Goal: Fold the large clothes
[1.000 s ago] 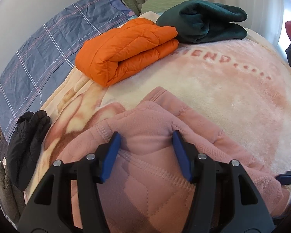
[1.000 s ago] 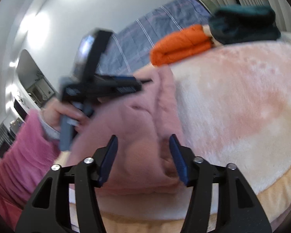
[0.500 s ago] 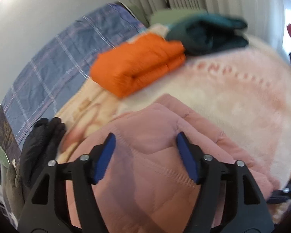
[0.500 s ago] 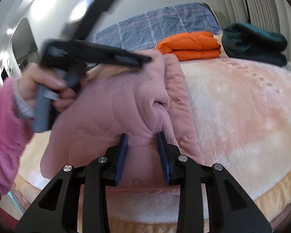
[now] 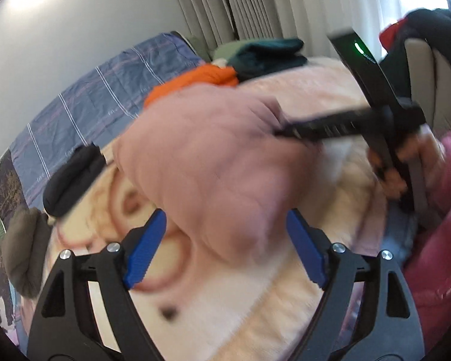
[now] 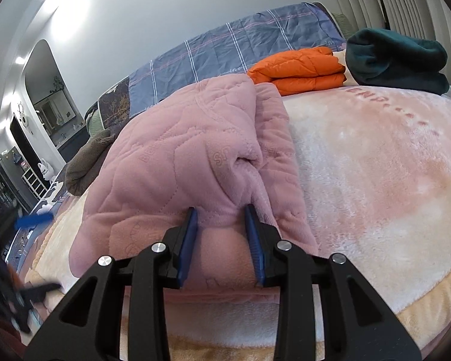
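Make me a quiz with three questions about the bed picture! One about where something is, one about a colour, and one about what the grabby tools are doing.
1. Where is the folded orange jacket?
A. Beside the dark green bundle
B. On the floor
C. Between a tool's fingers

2. What colour is the quilted garment at the front?
A. Yellow
B. Pink
C. White

3. What is the right tool doing?
A. Hanging wide open over a bare blanket
B. Gripping the orange jacket
C. Pinching the pink garment

Answers: 1 A, they sit side by side at the bed's far end. 2 B, its fabric is plainly pink. 3 C, a fold sits squeezed between its blue pads, while the left tool is wide open.
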{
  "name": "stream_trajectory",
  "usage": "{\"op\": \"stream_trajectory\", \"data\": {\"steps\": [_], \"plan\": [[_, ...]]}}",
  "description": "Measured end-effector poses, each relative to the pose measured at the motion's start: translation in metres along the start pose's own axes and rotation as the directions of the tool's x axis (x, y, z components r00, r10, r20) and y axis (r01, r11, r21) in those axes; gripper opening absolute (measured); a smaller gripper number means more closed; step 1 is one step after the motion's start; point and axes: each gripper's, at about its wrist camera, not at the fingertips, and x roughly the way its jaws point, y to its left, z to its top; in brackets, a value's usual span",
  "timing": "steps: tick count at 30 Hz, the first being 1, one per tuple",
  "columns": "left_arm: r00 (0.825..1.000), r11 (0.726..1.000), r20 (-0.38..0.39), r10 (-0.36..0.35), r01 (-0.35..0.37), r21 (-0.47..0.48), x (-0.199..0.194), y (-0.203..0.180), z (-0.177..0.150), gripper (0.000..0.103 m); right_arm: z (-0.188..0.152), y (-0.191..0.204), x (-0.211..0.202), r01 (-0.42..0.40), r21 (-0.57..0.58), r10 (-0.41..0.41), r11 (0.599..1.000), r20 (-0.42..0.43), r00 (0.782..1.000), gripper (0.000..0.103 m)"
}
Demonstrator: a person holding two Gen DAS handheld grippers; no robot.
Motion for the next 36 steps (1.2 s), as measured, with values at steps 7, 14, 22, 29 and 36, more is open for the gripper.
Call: {"op": "stream_trajectory", "data": {"steps": [7, 14, 22, 29, 36], "plan": [[0.989, 0.980, -0.085, 0.124, -0.135, -0.149, 0.057, 0.004, 0.000, 0.083, 0.000, 0.000, -0.001, 0.000, -0.002, 0.000, 1.000, -0.001, 1.000, 0.034], [0.949, 0.941, -0.149, 0.278, -0.300, -0.155, 0.068, 0.014, -0.011, 0.085, -0.002, 0.002, 0.002, 0.040, -0.013, -0.040, 0.999, -0.001, 0.999, 0.025], [0.955, 0.947, -0.173, 0.241, -0.270, -0.174, 0.059, 0.018, -0.023, 0.084, -0.001, -0.005, 0.003, 0.010, 0.011, -0.009, 1.000, -0.012, 1.000, 0.019], [0.990, 0.963, -0.120, -0.070, 0.036, -0.265, 0.001, 0.043, -0.018, 0.038, -0.001, -0.007, -0.001, -0.015, 0.029, 0.015, 0.999, 0.005, 1.000, 0.021], [0.993, 0.913, 0.072, 0.095, -0.058, -0.404, 0.003, 0.097, 0.024, 0.036, -0.004, -0.004, -0.001, -0.011, 0.019, 0.010, 1.000, 0.013, 1.000, 0.021]]}}
